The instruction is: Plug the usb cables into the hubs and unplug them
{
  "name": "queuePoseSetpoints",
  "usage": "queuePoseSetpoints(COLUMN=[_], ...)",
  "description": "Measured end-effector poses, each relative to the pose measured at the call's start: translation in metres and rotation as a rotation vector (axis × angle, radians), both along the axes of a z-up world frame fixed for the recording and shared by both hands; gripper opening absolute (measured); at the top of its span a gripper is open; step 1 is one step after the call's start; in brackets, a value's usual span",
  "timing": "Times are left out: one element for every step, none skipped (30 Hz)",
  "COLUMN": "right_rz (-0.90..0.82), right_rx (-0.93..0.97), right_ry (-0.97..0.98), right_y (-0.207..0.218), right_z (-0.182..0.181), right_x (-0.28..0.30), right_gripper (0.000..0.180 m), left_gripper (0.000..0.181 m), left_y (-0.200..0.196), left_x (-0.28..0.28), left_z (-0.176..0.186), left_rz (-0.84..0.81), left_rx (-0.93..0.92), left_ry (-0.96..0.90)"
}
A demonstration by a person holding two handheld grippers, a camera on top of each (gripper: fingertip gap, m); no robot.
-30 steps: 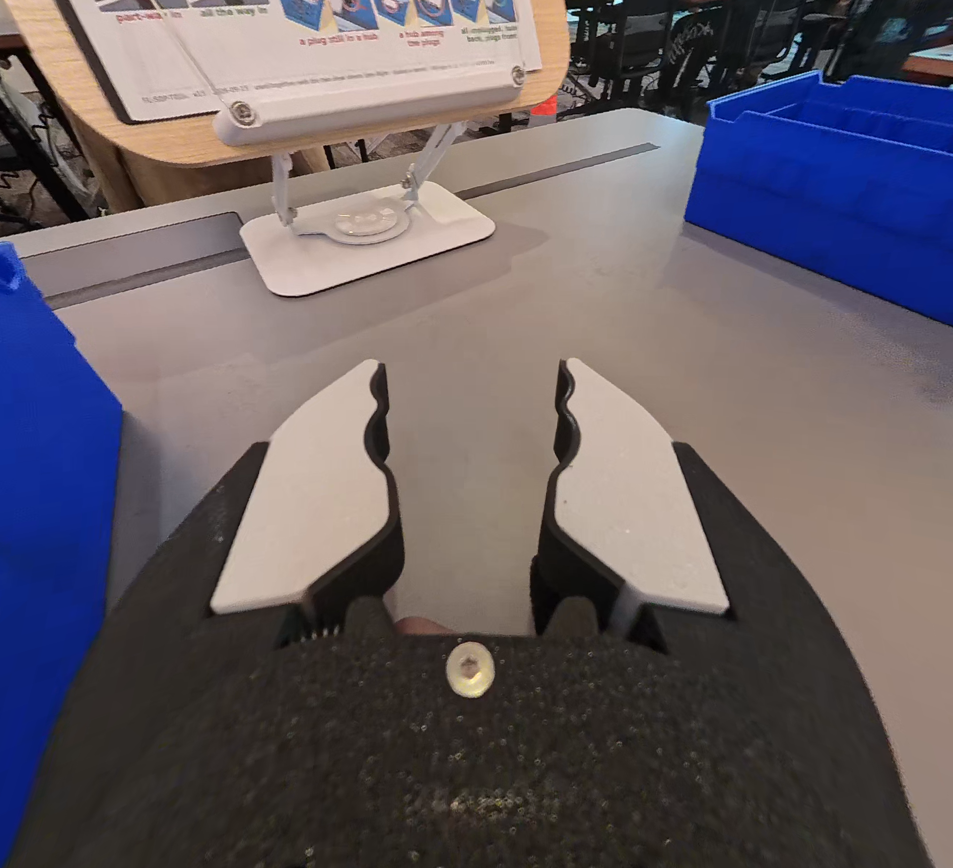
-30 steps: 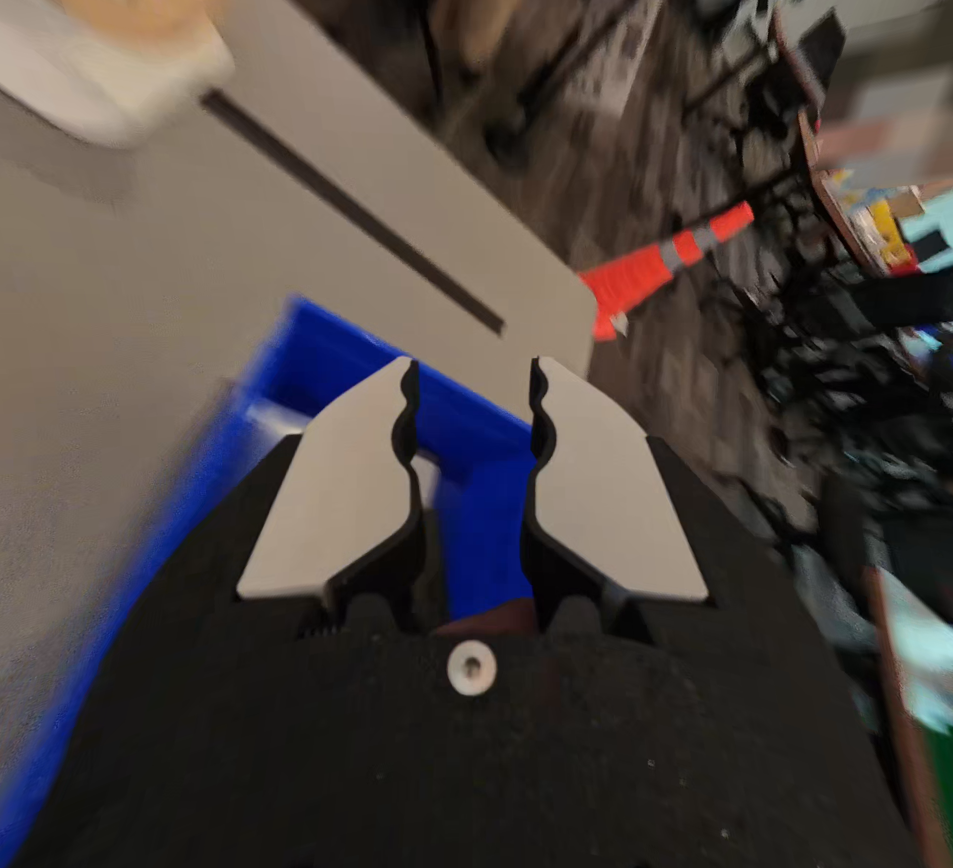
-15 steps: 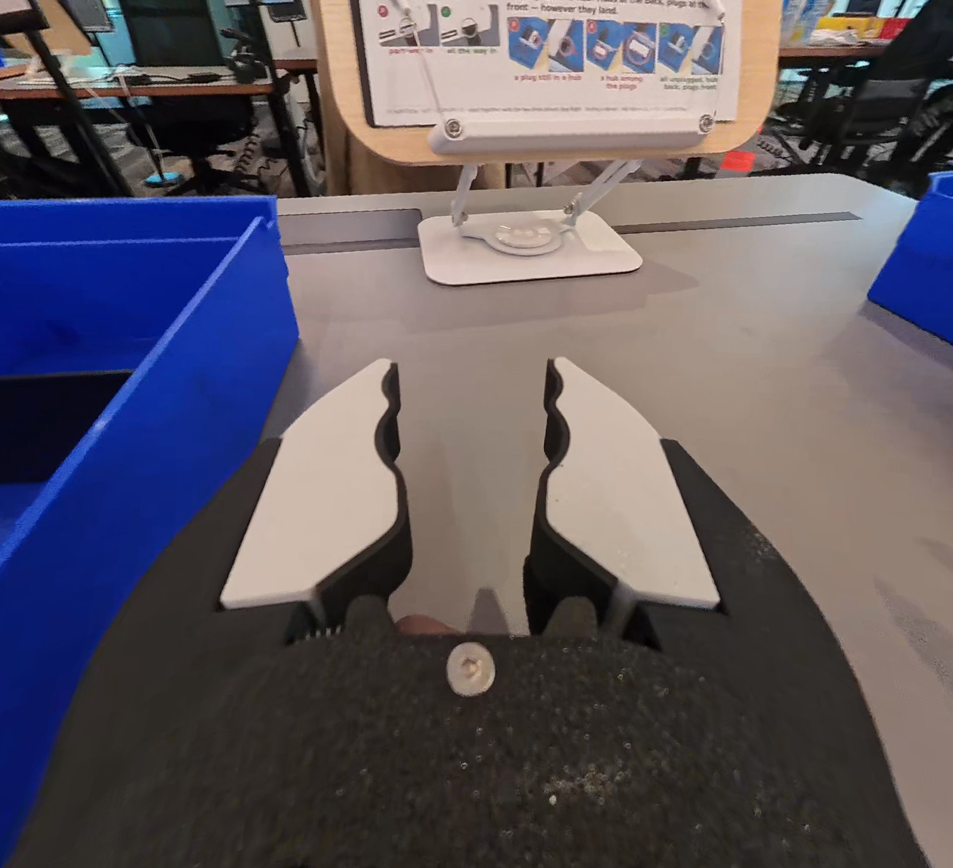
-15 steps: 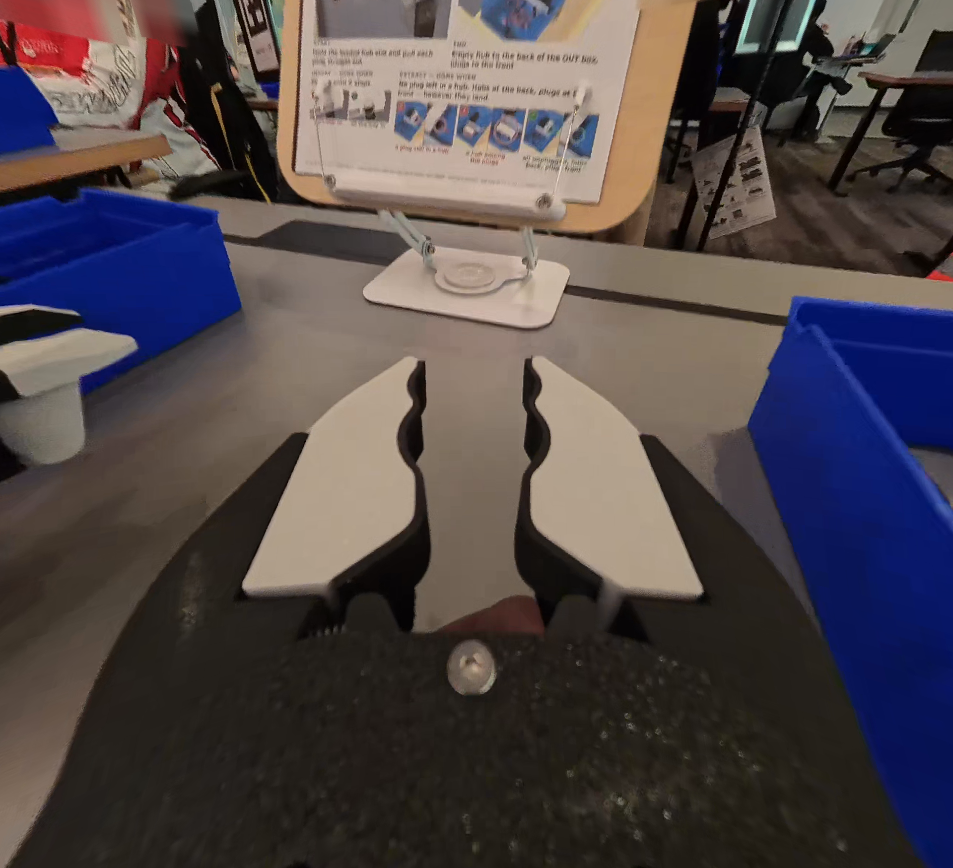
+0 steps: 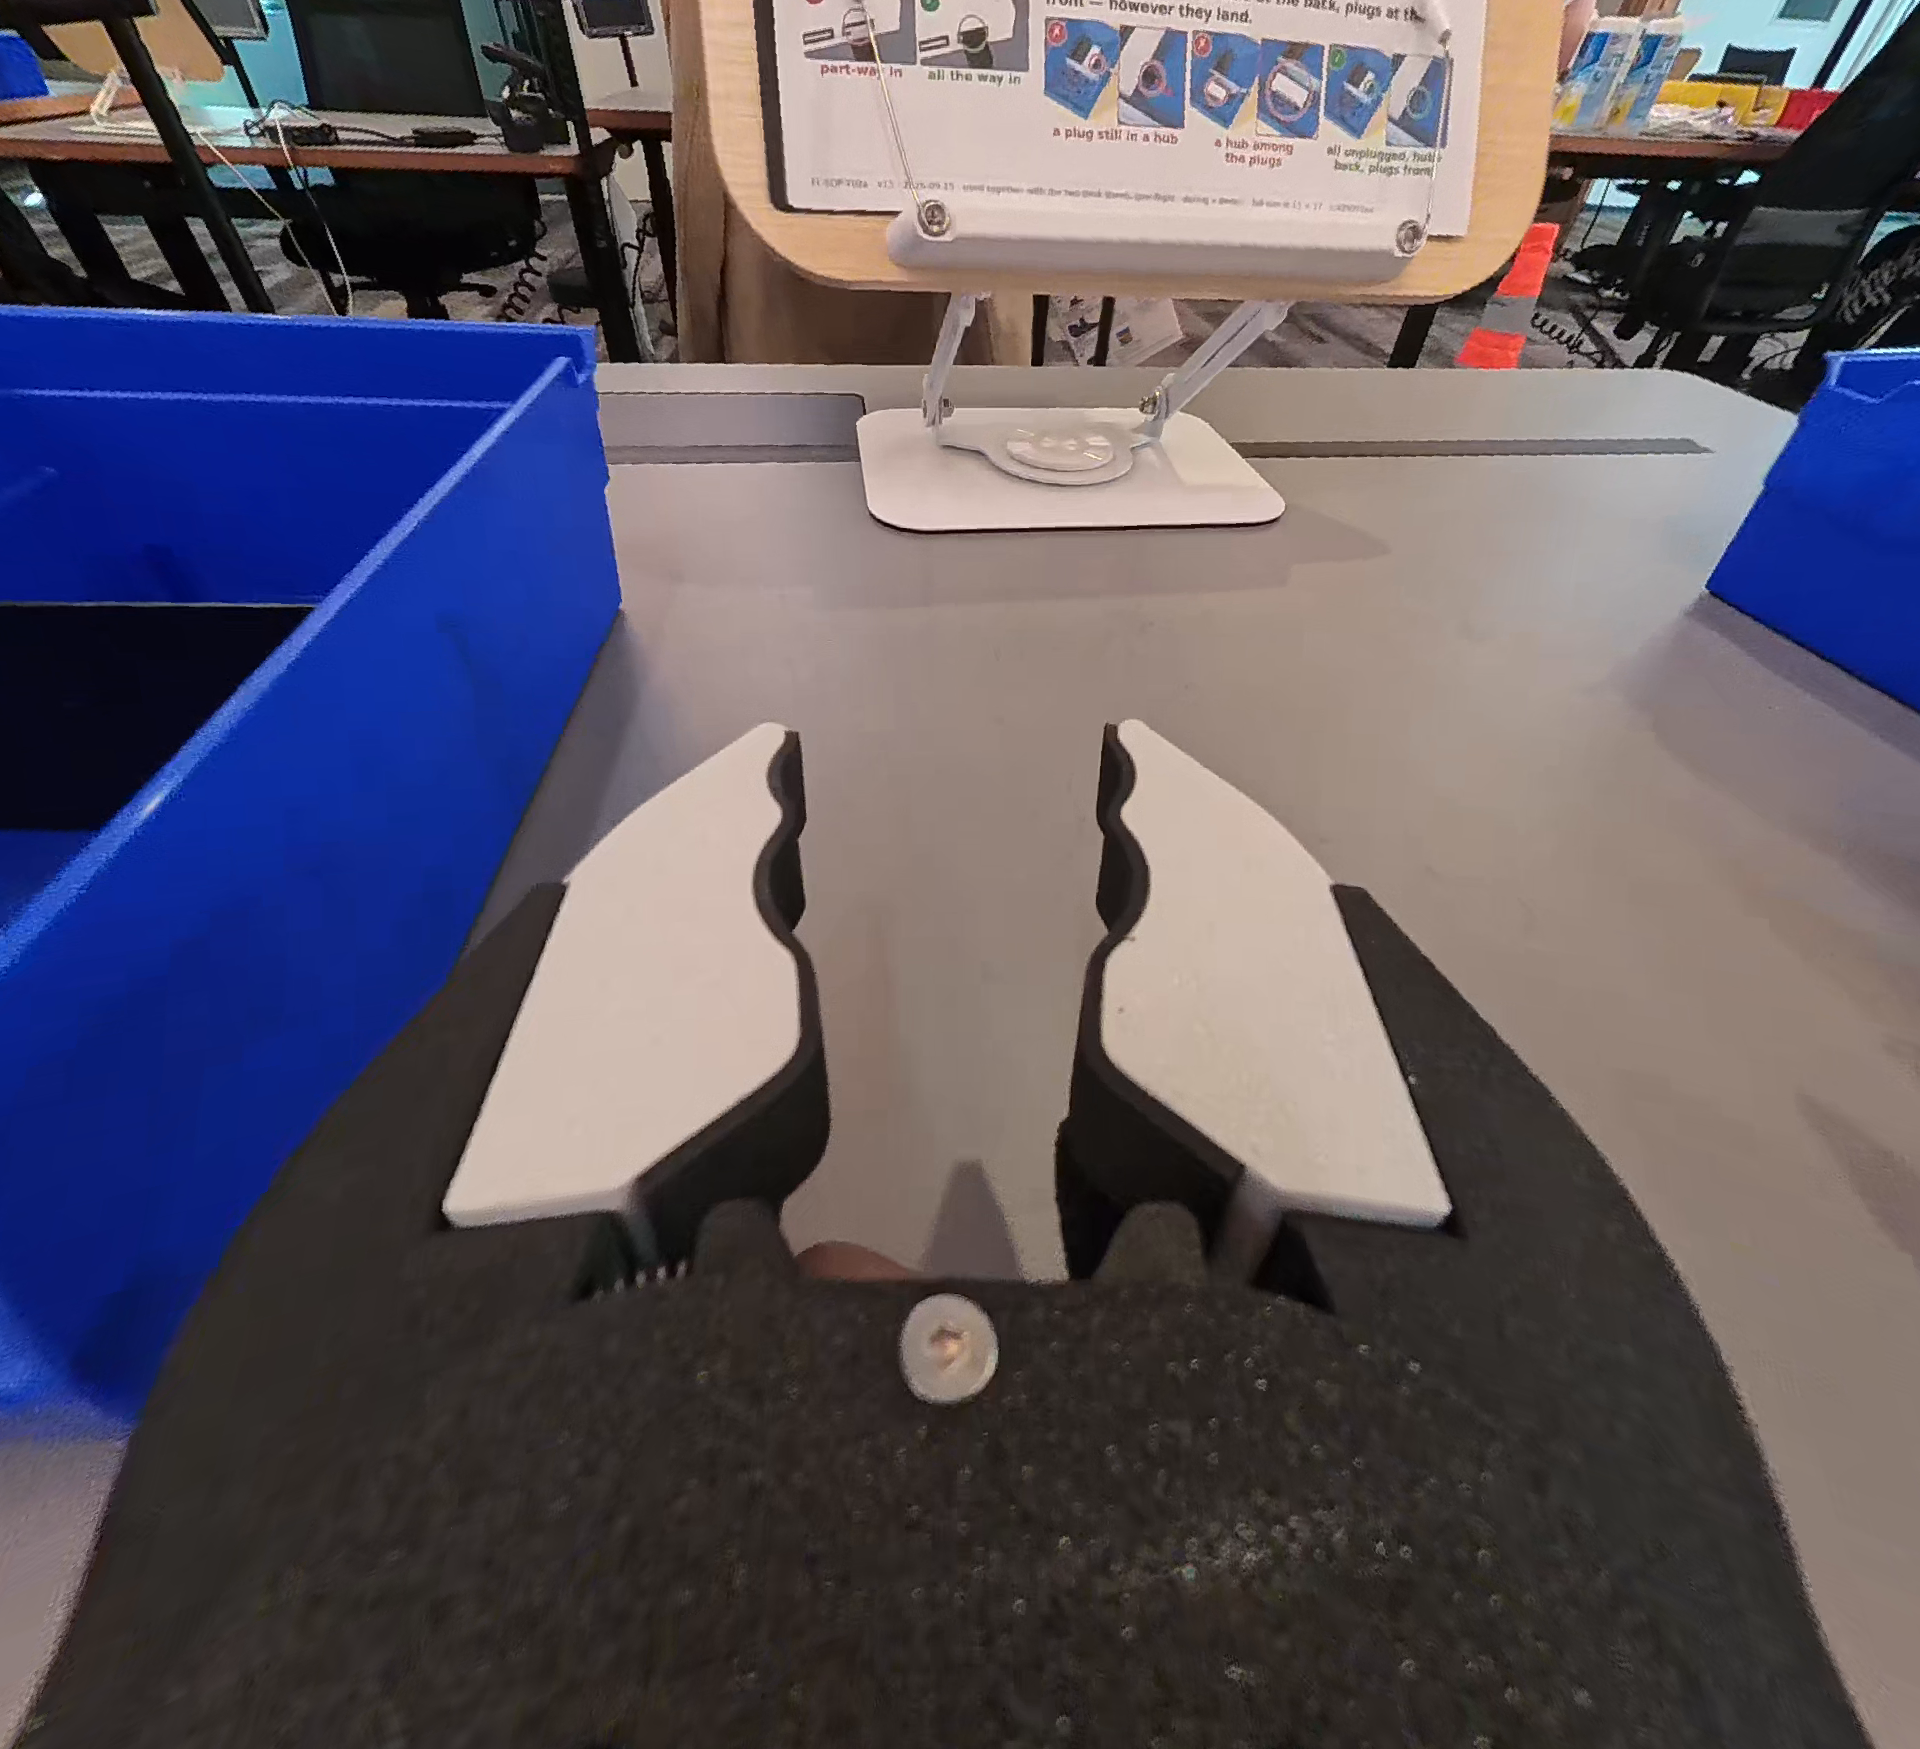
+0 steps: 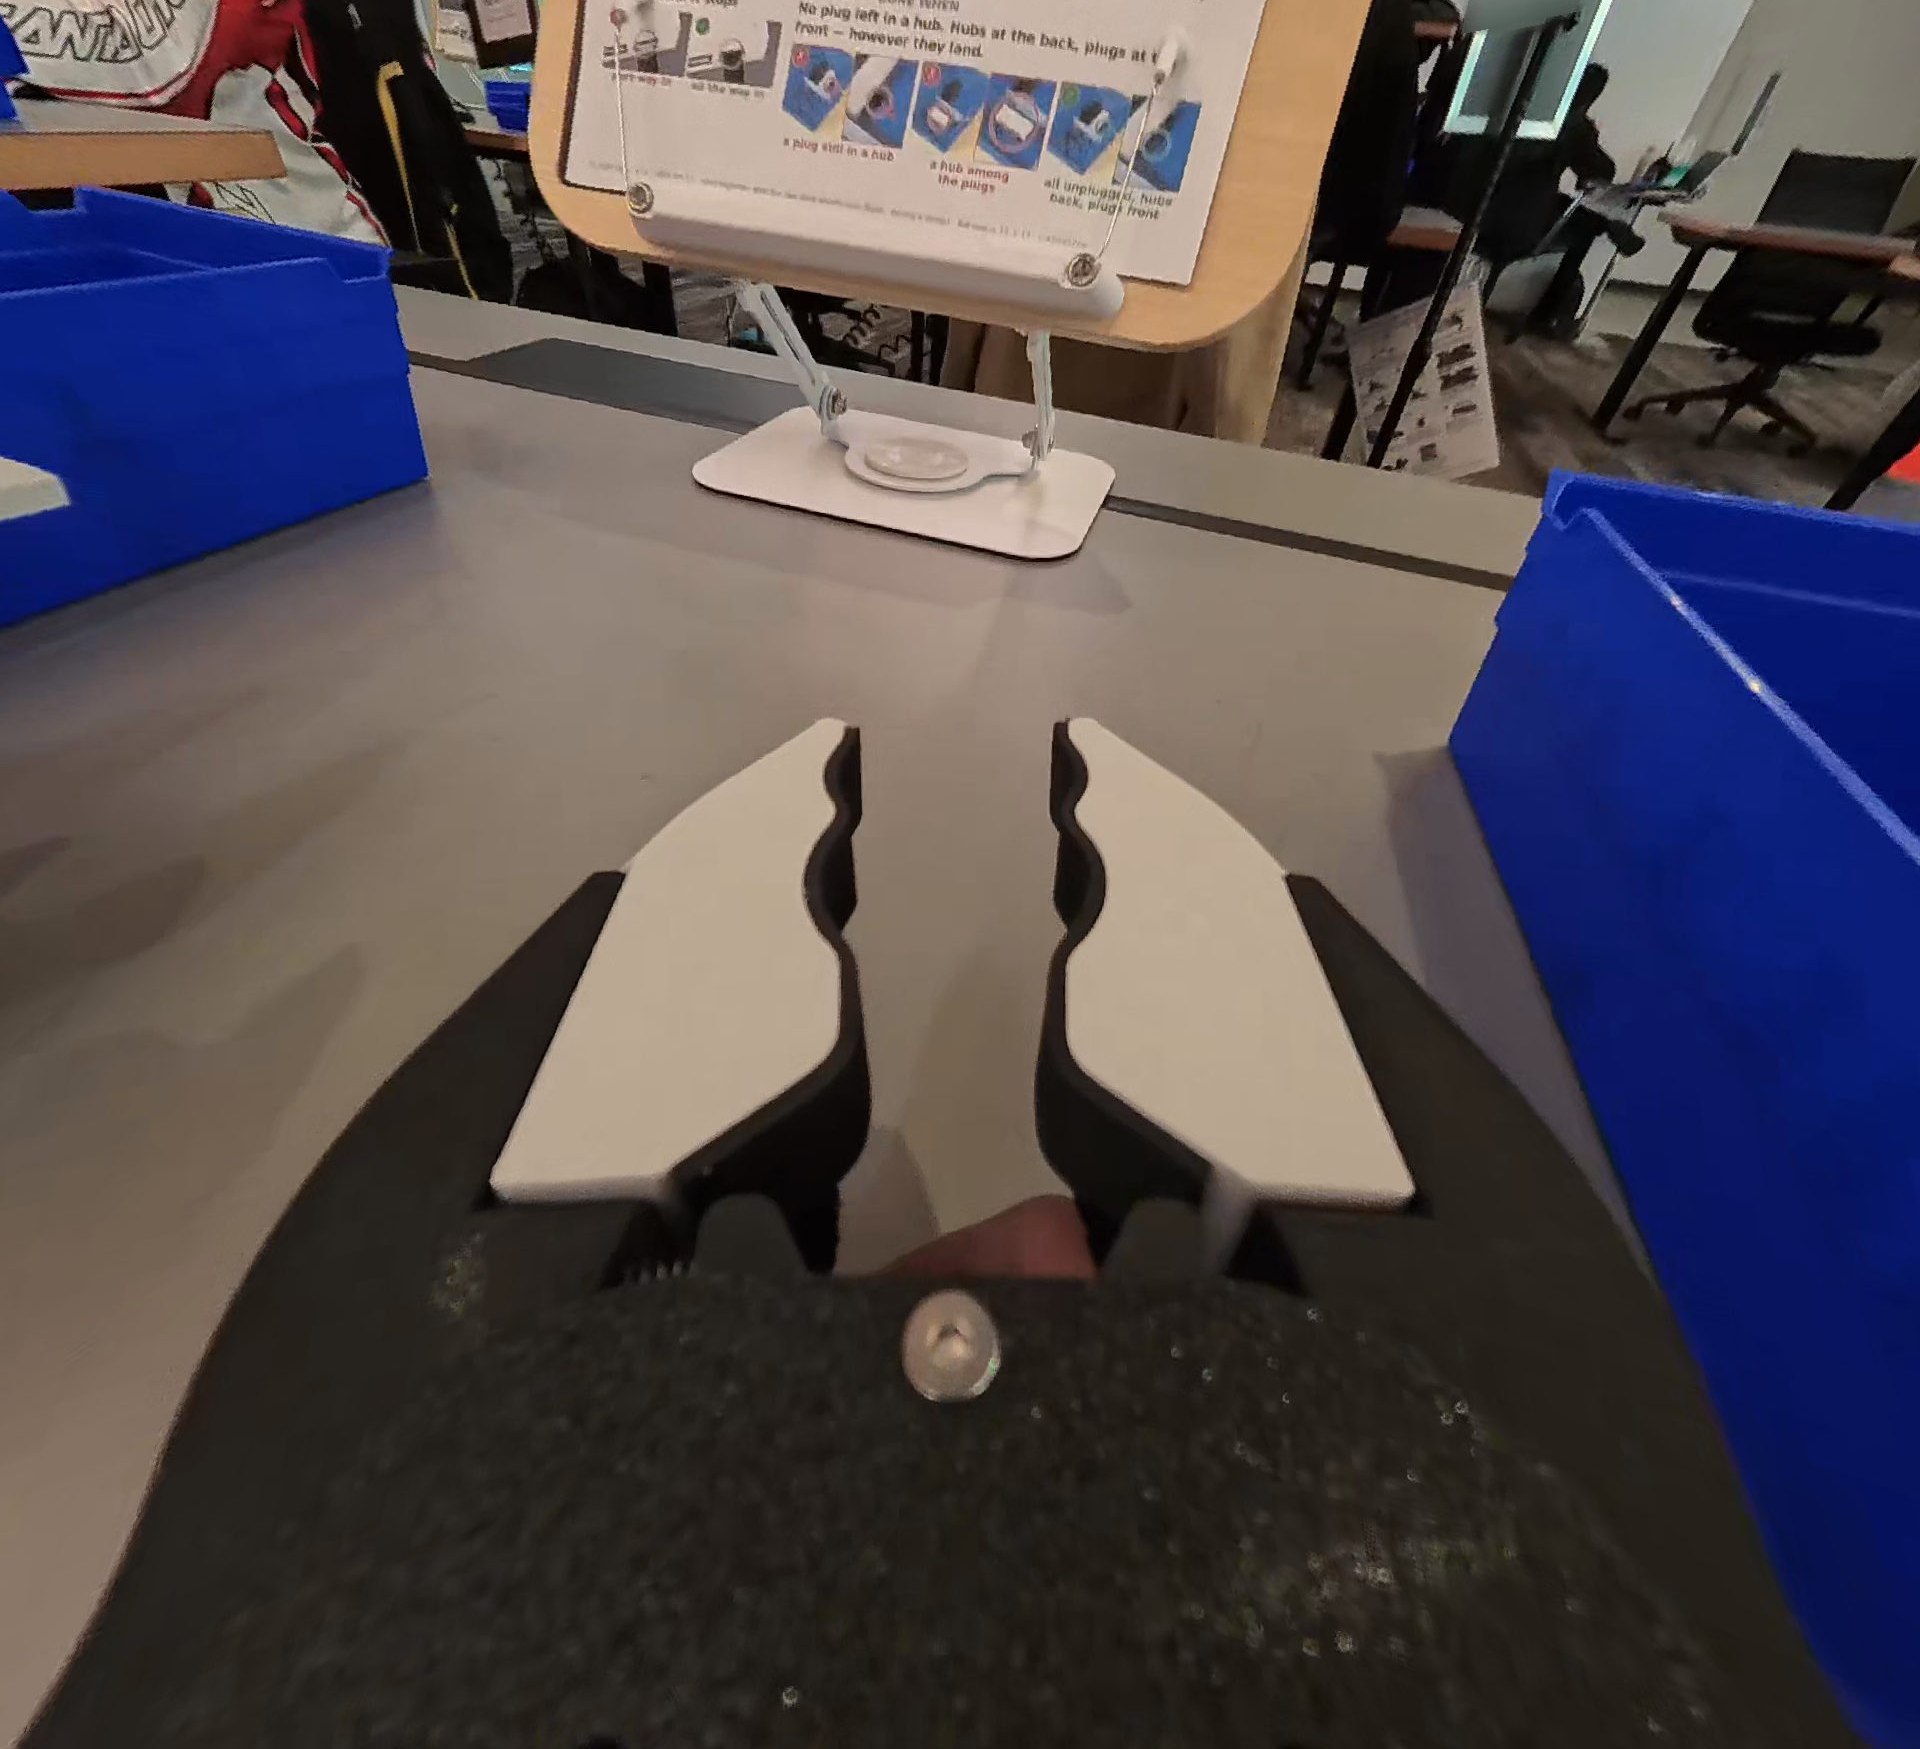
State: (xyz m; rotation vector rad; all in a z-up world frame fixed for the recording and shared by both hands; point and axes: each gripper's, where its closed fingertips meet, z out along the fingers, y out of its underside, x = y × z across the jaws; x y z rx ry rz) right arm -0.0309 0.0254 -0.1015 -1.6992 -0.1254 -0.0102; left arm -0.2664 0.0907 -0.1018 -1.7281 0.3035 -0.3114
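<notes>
Hovering over the grey counter (image 5: 1351, 764), the left gripper (image 5: 951, 743) and right gripper (image 6: 956, 738) both have fingers apart, holding nothing. No hubs or cables show; the interiors of the blue bin (image 5: 312, 660) at the counter's left edge and the second blue bin (image 6: 1714, 764) at its right edge are mostly hidden.

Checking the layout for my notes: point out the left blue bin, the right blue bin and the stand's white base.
Left blue bin (image 5: 343, 826): left wrist view, side wall.
Right blue bin (image 6: 1683, 868): right wrist view, side wall.
White base (image 5: 1226, 494): left wrist view, flat plate.

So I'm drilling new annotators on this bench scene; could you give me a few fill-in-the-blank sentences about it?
1. Both pairs of tongs, left and right, are open and hold ____.
2. The two plastic bins are coloured ____.
3. The white stand carrying the instruction sheet rests on the ____ table.

Missing words: nothing; blue; grey
</notes>
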Motion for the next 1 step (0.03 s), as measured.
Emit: queuePoseSetpoints(right_rz=[0.005], right_rx=[-0.009], right_ry=[0.004], right_y=[0.0011], right_z=[-0.0011], right_x=[-0.0005], right_gripper=[0.034], left_gripper=[0.054], left_y=[0.0003], left_x=[-0.0007], left_z=[-0.0004], left_rz=[0.001], left_rx=[-0.003], left_ry=[-0.004])
